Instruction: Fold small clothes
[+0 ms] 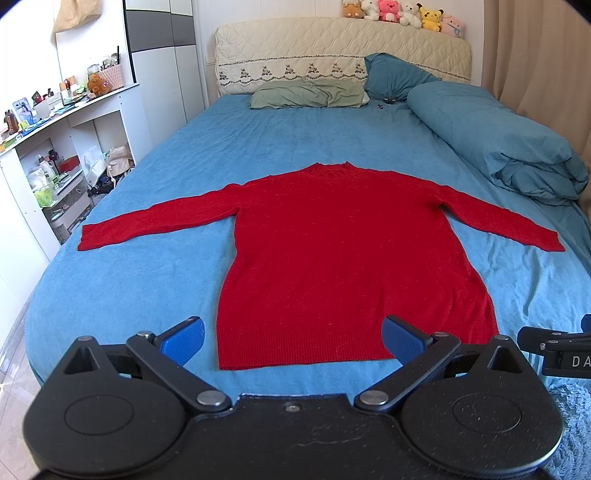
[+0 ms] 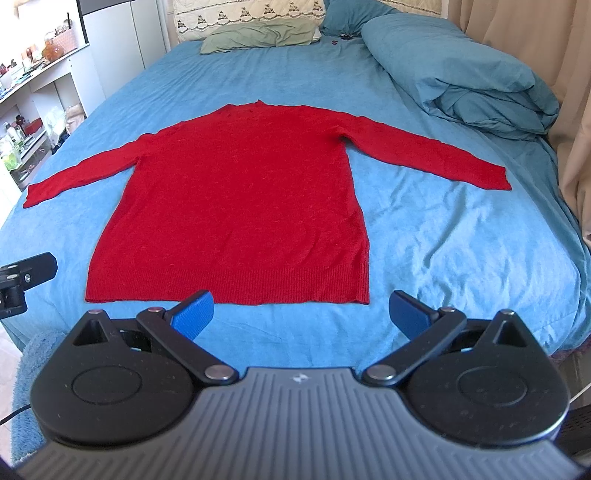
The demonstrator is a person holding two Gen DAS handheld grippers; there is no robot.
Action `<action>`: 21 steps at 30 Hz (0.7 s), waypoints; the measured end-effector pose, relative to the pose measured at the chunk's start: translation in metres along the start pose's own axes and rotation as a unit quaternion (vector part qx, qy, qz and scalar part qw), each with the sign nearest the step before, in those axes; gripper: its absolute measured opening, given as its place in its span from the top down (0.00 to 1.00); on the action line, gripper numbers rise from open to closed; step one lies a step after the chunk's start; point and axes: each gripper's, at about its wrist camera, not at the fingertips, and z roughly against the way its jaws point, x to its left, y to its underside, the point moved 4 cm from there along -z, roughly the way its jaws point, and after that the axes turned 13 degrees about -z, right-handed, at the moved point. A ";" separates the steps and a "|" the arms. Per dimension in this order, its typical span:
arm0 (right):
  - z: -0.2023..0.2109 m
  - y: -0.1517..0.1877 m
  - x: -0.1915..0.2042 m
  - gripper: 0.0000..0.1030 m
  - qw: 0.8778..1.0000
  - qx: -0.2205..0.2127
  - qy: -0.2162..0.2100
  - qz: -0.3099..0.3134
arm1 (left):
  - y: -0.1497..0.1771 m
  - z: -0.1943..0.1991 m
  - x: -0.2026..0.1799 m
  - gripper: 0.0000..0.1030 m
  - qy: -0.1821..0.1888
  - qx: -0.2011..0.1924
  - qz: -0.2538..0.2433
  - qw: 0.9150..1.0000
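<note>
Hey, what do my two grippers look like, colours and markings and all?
Both have black round housings, black linkage arms and blue ribbed pads. The left gripper has a plain black body; the right gripper has a grey ridged body with a small white logo.

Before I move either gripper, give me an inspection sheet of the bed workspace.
Surface: blue bedsheet, lightly wrinkled.
Job's things: red sweater spread flat, both sleeves out, hem nearest the grippers, no fold made.
Clutter: green pillow, blue pillow and folded blue duvet at the head and the right side, apart from the sweater; small dark bits near the pillows, too small to identify.
Grippers: left gripper open, holding nothing; right gripper open, holding nothing; both near the hem.
Cables: one dark cable at lower left in the right wrist view.
Surroundings: crowded white shelves, plush toys on the headboard, beige curtain.
</note>
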 end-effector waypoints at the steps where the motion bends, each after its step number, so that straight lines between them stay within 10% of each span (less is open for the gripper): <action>1: 0.000 0.000 0.000 0.00 1.000 0.000 0.000 0.000 | 0.000 0.000 0.000 0.00 0.000 0.000 0.000 1.000; 10: -0.005 -0.009 -0.002 0.00 1.000 0.003 -0.011 -0.017 | -0.016 -0.002 -0.007 0.00 0.020 -0.008 0.004 1.000; 21: -0.050 -0.097 -0.065 0.00 0.992 -0.053 0.036 -0.110 | -0.141 -0.080 -0.039 0.00 0.043 -0.069 -0.043 0.996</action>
